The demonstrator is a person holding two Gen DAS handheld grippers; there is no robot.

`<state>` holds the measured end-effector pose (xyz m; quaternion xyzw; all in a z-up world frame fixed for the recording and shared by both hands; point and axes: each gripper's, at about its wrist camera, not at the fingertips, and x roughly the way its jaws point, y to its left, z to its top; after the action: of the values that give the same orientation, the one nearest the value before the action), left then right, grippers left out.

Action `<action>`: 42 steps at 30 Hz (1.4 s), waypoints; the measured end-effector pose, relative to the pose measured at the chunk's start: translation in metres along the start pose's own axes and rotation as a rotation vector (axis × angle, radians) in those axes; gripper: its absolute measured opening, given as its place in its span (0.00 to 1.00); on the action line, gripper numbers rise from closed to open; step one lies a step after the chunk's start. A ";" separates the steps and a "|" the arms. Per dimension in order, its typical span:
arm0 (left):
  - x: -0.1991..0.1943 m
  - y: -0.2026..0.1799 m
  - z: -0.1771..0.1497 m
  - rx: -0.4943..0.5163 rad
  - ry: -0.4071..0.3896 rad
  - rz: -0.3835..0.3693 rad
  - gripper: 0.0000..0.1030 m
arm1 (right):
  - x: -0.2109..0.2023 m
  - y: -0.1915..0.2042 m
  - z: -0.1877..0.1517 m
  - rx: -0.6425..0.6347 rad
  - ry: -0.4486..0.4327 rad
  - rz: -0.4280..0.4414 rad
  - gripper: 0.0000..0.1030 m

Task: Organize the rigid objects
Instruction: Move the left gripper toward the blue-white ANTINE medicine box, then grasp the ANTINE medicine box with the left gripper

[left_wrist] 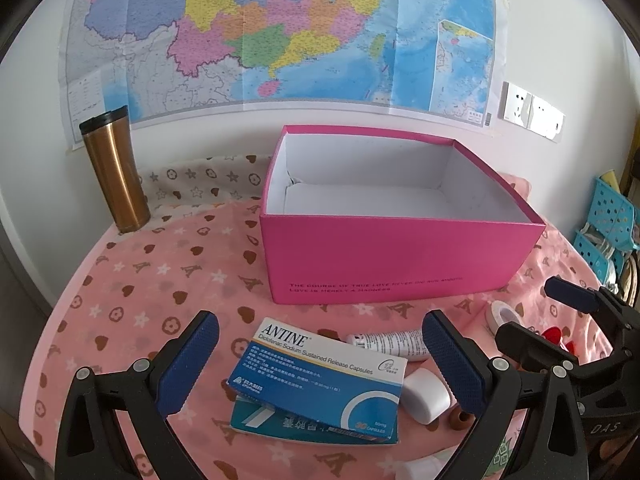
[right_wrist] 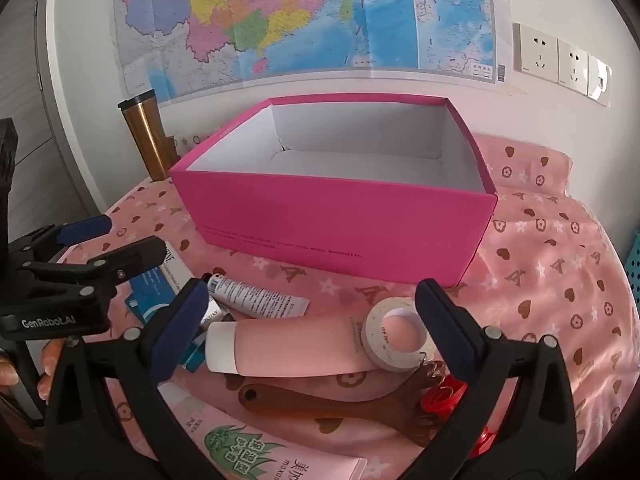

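Observation:
An open pink box [left_wrist: 384, 256] [right_wrist: 332, 220] stands empty on the pink cloth. My left gripper [left_wrist: 320, 356] is open, its fingers on either side of a blue-and-white ANTINE medicine box [left_wrist: 320, 376] that lies on a teal box [left_wrist: 264, 420]. A small white tube [left_wrist: 388, 340] [right_wrist: 256, 292] lies just behind. My right gripper [right_wrist: 312, 312] is open above a pink tube with a white cap [right_wrist: 288, 344] and a roll of white tape [right_wrist: 396, 332]. A brown wooden tool [right_wrist: 332, 404] and an aloe tube [right_wrist: 248, 440] lie nearer.
A copper tumbler [left_wrist: 114, 168] [right_wrist: 146, 136] stands at the back left by the wall. A map [left_wrist: 280, 32] hangs behind. Blue plastic baskets [left_wrist: 608, 220] stand at the right. Red items [right_wrist: 444, 396] lie by the right finger.

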<state>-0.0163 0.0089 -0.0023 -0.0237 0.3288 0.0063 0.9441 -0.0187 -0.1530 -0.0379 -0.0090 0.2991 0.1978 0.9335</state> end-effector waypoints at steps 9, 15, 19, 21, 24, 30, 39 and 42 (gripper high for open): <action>0.003 -0.003 0.000 -0.002 0.011 0.000 1.00 | 0.002 -0.001 -0.001 -0.013 0.008 -0.008 1.00; 0.005 -0.003 -0.001 -0.002 0.013 -0.001 1.00 | 0.002 0.002 0.000 -0.017 0.012 -0.013 1.00; 0.005 -0.003 -0.001 -0.001 0.013 -0.001 1.00 | 0.001 0.000 0.000 -0.020 0.016 -0.012 1.00; 0.005 -0.003 -0.001 -0.001 0.012 0.001 1.00 | 0.001 0.000 -0.001 -0.016 0.014 -0.006 1.00; 0.005 -0.003 0.000 -0.001 0.012 0.001 1.00 | 0.002 0.002 0.001 -0.019 0.016 -0.008 1.00; 0.005 -0.004 -0.001 0.002 0.013 -0.007 1.00 | 0.001 0.001 0.000 -0.022 0.042 -0.001 1.00; 0.010 0.021 -0.006 -0.006 0.032 -0.033 1.00 | 0.009 0.005 -0.005 -0.024 0.057 0.086 1.00; 0.013 0.034 -0.010 -0.011 0.049 -0.046 0.97 | 0.014 0.012 -0.008 -0.023 0.070 0.150 1.00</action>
<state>-0.0129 0.0423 -0.0191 -0.0367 0.3513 -0.0142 0.9354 -0.0172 -0.1385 -0.0510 -0.0042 0.3293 0.2701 0.9048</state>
